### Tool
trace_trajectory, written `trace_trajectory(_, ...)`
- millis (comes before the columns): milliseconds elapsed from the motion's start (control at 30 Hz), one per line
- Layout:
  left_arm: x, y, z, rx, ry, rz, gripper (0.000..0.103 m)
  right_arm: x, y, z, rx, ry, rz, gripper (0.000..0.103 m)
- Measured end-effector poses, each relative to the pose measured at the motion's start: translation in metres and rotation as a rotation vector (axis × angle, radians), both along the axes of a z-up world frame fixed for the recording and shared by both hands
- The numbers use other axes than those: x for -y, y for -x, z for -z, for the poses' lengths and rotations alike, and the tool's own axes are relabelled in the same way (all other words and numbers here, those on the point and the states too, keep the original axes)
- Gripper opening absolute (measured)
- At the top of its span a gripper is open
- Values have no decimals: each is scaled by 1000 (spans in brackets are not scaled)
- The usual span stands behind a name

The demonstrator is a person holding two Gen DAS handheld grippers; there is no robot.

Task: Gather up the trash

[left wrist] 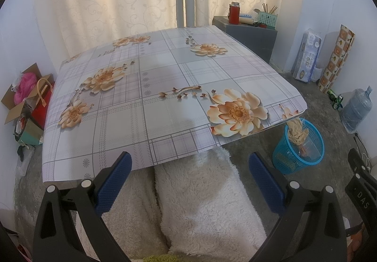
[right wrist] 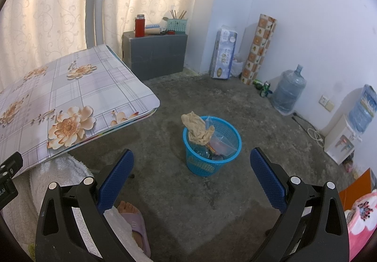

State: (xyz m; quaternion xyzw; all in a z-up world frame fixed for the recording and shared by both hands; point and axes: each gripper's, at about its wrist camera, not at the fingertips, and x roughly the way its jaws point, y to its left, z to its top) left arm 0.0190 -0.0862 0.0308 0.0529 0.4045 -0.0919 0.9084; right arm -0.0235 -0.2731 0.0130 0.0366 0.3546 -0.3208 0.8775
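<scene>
Our bench (left wrist: 165, 78) looks bare, the basket (right wrist: 212, 158) holds trash; both grippers' fingers (right wrist: 115, 177) spread empty — seemingly done.

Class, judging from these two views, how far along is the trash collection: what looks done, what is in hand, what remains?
Done: the blue basket on the floor already holds crumpled brown paper and clear plastic. In hand: nothing; the left gripper and right gripper are both open. Left: the flowered table shows no trash, so the job looks nearly finished.
</scene>
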Motion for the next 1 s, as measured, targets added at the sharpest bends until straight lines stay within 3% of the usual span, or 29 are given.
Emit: trace_trajectory(1000,1,0,-2,-4,2,1,97,0,0,-1,-1,0,-1,95)
